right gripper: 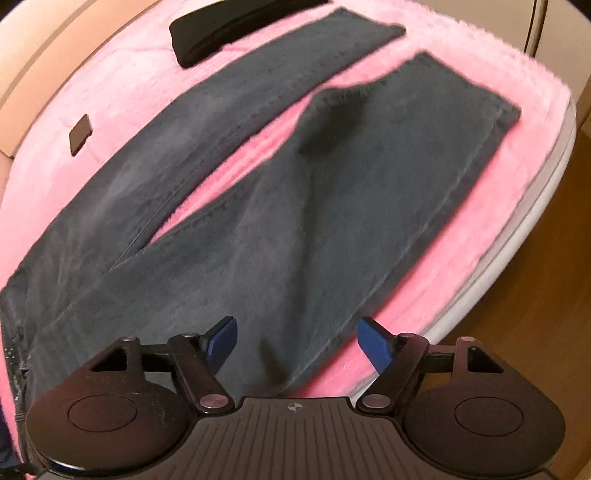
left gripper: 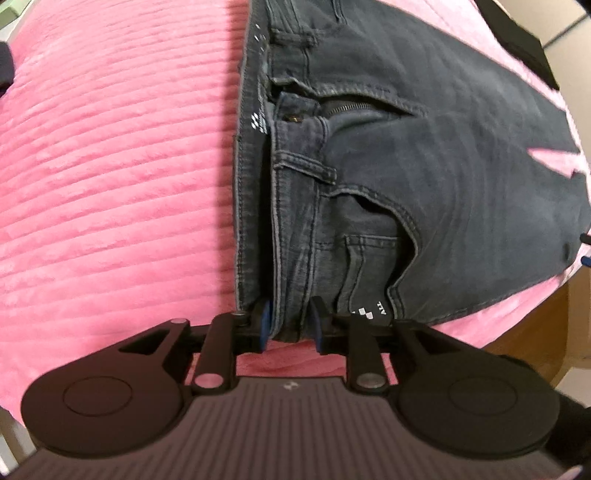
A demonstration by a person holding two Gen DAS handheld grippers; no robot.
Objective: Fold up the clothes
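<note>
Dark grey jeans [left gripper: 424, 184] lie flat on a pink ribbed blanket [left gripper: 110, 184]. In the left wrist view the waistband, fly and front pocket face me. My left gripper [left gripper: 290, 325] is shut on the near corner of the waistband, blue pads pinching the denim. In the right wrist view the two legs of the jeans [right gripper: 295, 221] spread away from me in a V. My right gripper [right gripper: 297, 347] is open, its blue pads wide apart just above the near leg's outer edge, holding nothing.
The pink blanket [right gripper: 480, 229] covers a bed whose white edge [right gripper: 535, 206] runs along the right, with wooden floor [right gripper: 517, 332] beyond. A black folded item [right gripper: 229, 33] lies at the far end. A small dark patch [right gripper: 79, 133] sits at the left.
</note>
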